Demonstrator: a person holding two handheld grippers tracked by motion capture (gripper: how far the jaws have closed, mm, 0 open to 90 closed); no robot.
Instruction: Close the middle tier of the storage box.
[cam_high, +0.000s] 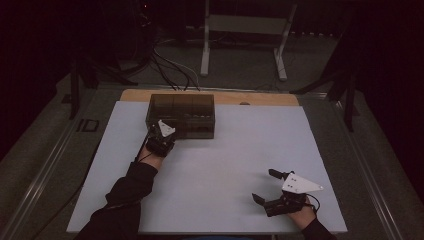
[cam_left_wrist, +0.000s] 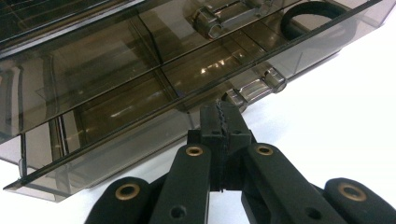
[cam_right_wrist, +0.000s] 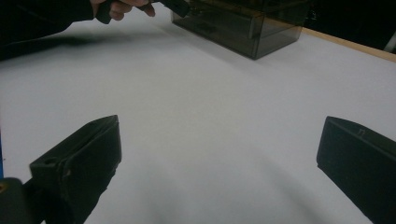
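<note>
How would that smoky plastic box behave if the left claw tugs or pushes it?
The box looks rigid and thin-walled, so probably light and apt to slide on the smooth white table. Its low, wide shape makes tipping unlikely. The shut left claw sits at its glossy front edge, where grip may slip.

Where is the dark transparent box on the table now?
The dark box stands at the table's far left edge in the high view, the left gripper at its front.
</note>
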